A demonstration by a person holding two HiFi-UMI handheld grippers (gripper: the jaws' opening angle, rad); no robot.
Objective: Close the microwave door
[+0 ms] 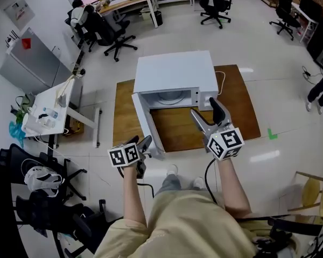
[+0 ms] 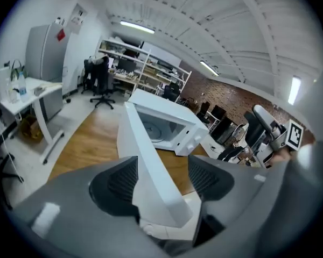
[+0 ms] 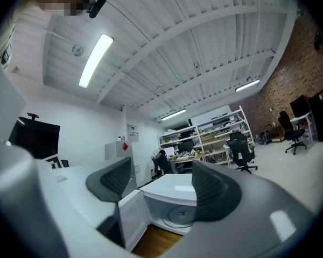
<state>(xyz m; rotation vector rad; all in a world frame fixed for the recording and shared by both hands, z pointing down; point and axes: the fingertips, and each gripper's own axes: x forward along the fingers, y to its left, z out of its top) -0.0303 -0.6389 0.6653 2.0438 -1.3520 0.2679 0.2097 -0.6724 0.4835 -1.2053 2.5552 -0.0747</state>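
A white microwave (image 1: 175, 71) stands on a wooden table (image 1: 237, 106) with its door (image 1: 145, 125) swung wide open towards me on the left. My left gripper (image 1: 144, 147) is at the door's free edge. In the left gripper view the door (image 2: 151, 165) runs between its jaws: the left pad lies against it, the right pad stands off it, so my left gripper (image 2: 161, 179) is open. My right gripper (image 1: 207, 114) hovers in front of the control panel, open and empty. In the right gripper view it (image 3: 161, 184) points slightly upward at the microwave (image 3: 172, 190).
A white desk (image 1: 48, 106) with bottles stands left of the table and a grey cabinet (image 1: 32, 63) behind it. Black office chairs (image 1: 116, 36) sit further back, and a black chair (image 1: 37, 198) is at my lower left. A white cable (image 1: 222, 82) trails behind the microwave.
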